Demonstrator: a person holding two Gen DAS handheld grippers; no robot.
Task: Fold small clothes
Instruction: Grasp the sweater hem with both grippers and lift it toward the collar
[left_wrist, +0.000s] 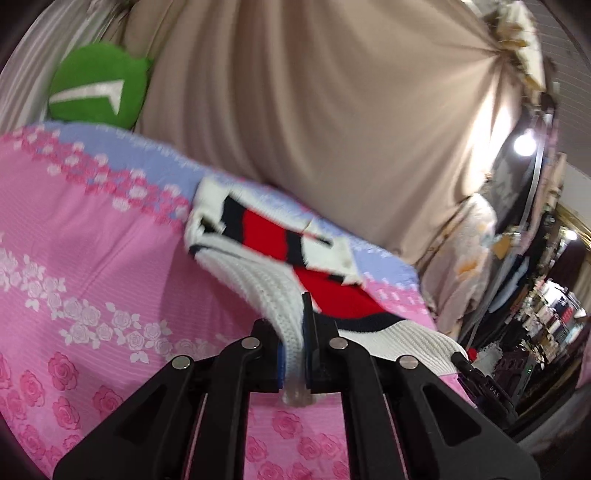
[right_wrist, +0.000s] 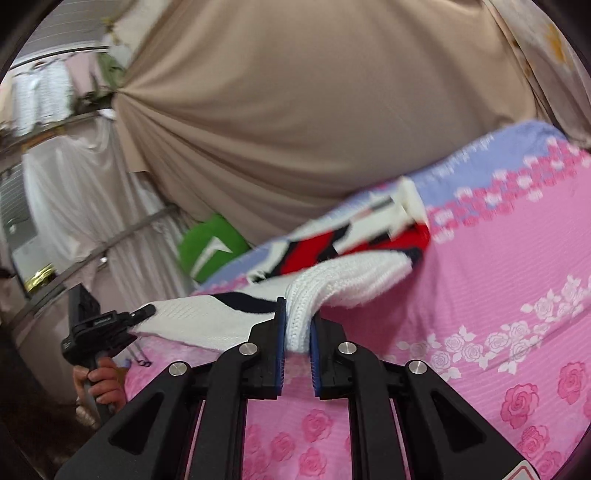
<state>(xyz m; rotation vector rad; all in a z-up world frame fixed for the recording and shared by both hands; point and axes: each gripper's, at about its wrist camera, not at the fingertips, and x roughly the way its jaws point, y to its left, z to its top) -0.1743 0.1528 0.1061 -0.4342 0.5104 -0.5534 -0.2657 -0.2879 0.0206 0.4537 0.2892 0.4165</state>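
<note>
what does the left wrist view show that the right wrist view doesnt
Only the left wrist view: the left gripper shut on the white ribbed edge of the knitted garment, a bright lamp, and crowded shelves at the far right.

Only the right wrist view: the right gripper shut on another white ribbed edge, a hand gripping a black handle, and white curtains on the left.

Both: the red, white and navy garment lifted off the pink rose-print bedsheet, the green cushion, and the beige drape behind.

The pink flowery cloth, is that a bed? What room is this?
Probably a bedroom. The pink rose-print sheet looks like a bed's, a green cushion lies at its far edge, and beige curtains hang behind.
</note>
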